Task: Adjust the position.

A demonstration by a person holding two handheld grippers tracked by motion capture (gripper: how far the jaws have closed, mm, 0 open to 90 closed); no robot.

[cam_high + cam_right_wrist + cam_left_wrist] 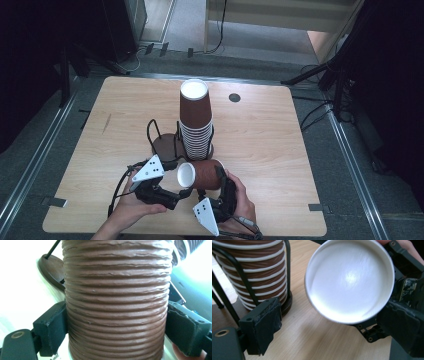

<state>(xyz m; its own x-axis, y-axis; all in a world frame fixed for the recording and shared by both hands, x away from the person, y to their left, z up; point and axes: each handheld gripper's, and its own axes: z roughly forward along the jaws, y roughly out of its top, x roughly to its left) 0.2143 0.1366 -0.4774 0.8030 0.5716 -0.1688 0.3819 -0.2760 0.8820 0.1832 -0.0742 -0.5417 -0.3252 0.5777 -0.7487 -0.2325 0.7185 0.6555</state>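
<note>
R gripper point(221, 181) pinching brown cup point(200, 174) sideways (rim at 9 o'clock). L gripper point(176, 186) spread by rim. Cup stack point(196, 120) at 12 on bench point(260, 145).

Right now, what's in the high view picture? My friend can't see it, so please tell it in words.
The right gripper holds a brown cup on its side, white opening toward the left gripper, over a wooden table. Behind them, a tall stack of cups stands upside down in a black wire holder. The person's hands come in from the bottom edge.
</note>
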